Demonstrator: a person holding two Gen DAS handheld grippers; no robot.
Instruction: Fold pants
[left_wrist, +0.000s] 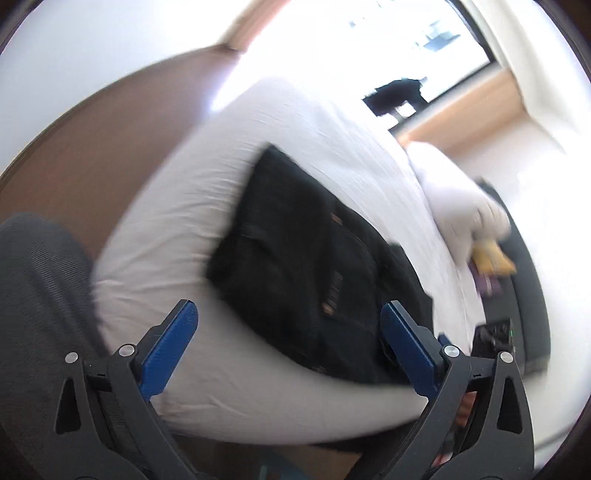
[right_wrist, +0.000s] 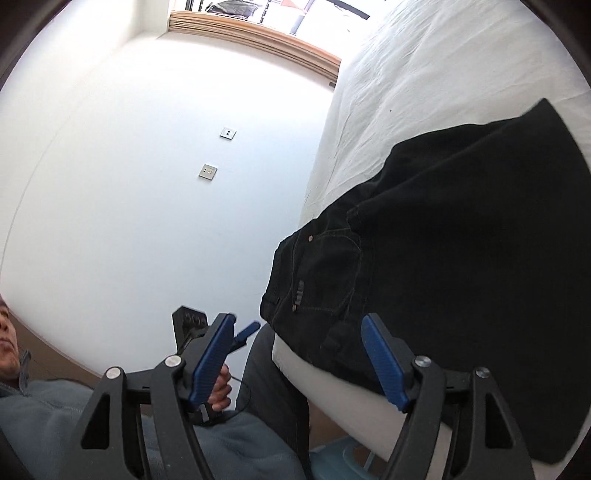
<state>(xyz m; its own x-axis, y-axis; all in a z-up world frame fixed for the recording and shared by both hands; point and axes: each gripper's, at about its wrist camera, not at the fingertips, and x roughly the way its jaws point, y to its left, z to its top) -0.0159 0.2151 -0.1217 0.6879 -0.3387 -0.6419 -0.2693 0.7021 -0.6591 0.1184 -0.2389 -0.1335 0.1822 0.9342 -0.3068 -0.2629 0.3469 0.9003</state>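
Black pants (left_wrist: 295, 236) lie folded into a thick rectangle on the white bed (left_wrist: 177, 221), near its front edge. My left gripper (left_wrist: 290, 308) hovers just in front of them, its blue pads (left_wrist: 173, 339) spread wide and open with nothing pressed between them. In the right wrist view the same pants (right_wrist: 461, 240) show a pocket and rivets at the bed's corner. My right gripper (right_wrist: 298, 319) is open beside that corner, and its pads (right_wrist: 384, 365) touch no cloth. Behind it a hand (right_wrist: 221, 387) holds the other gripper.
A white pillow (left_wrist: 461, 199) and a yellow item (left_wrist: 491, 254) lie at the bed's far side. Brown floor (left_wrist: 92, 147) runs along the left of the bed. A person's grey trouser leg (left_wrist: 37, 295) stands close by. A white wall with two sockets (right_wrist: 207, 170) faces the bed.
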